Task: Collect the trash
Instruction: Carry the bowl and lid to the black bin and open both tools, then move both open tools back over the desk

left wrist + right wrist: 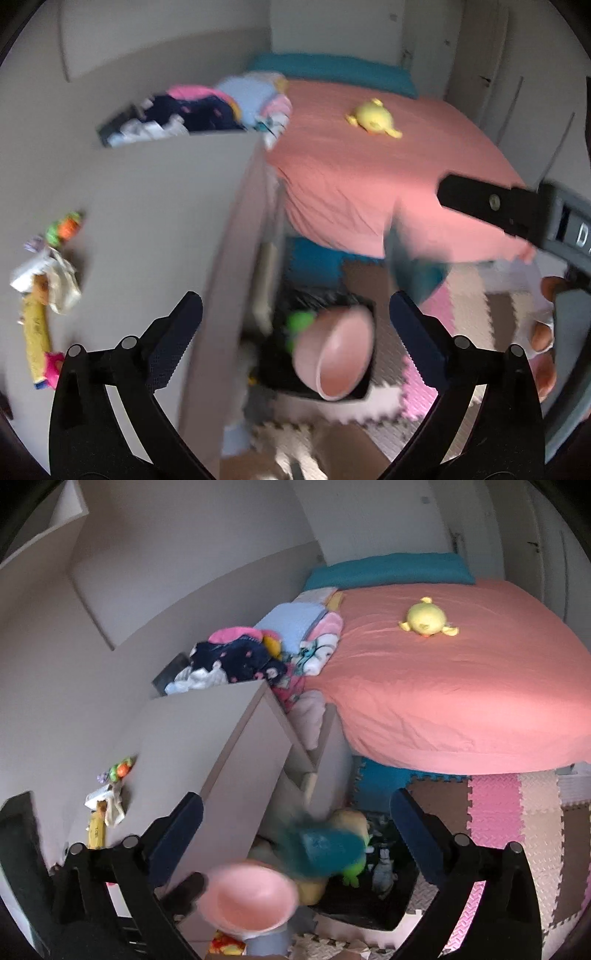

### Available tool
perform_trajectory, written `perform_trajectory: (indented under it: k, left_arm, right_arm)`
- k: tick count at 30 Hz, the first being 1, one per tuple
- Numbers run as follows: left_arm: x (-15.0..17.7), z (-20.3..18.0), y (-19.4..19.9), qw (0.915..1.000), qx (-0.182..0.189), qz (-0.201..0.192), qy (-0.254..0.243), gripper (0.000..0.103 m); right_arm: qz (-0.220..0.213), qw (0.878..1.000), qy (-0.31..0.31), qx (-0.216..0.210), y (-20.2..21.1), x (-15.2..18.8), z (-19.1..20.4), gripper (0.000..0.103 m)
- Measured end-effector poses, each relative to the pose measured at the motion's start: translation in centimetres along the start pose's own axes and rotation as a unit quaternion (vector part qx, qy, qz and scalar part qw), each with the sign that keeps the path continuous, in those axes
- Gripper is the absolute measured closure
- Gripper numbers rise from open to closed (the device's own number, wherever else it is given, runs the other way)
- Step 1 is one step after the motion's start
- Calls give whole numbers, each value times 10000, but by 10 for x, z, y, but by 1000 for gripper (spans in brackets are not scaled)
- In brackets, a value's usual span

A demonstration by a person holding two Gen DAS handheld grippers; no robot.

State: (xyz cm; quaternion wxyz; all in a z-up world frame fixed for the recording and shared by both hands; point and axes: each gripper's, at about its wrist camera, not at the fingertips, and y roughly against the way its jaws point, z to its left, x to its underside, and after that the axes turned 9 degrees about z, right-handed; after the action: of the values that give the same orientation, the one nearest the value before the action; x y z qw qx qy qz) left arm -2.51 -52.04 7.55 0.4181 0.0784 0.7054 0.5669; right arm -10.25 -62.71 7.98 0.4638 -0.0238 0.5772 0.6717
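Evidently the drop-off step is being completed: the black bin point(369, 904) is sitting on the foam mat between the dresser point(221, 746) and the bed point(461, 686), with a pink bowl point(338, 354) and a blurred teal item point(321, 845) apparently falling over it. Both the left gripper point(295, 328) and the right gripper point(295, 830) are standing fully open, holding nothing. Remaining wrappers point(40, 291) are lying on the dresser top, so the next reach is calling for clearance past its edge.

Home, child's bedroom. Bed point(461, 686) under salmon-pink sheet, teal pillow point(388, 570) at head, yellow plush toy point(428, 619) lying on top. Folded kids' clothes point(258, 646) heaped beside bed behind grey dresser point(207, 738). Foam puzzle mats point(517, 812) in pink, beige, brown covering floor. Black bin point(369, 904) of soft toys at dresser's foot
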Motion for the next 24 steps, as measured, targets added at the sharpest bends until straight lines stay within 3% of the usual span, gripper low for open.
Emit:
perform_trajectory:
  k: [17, 24]
  left_arm:
    - [6, 8, 14, 9998, 170, -56, 60, 5]
    - [14, 34, 25, 9996, 124, -127, 228, 5]
  right_arm:
    - [-65, 10000, 28, 49, 3, 5, 16, 2]
    - [-8, 9998, 216, -31, -3, 9, 42, 2]
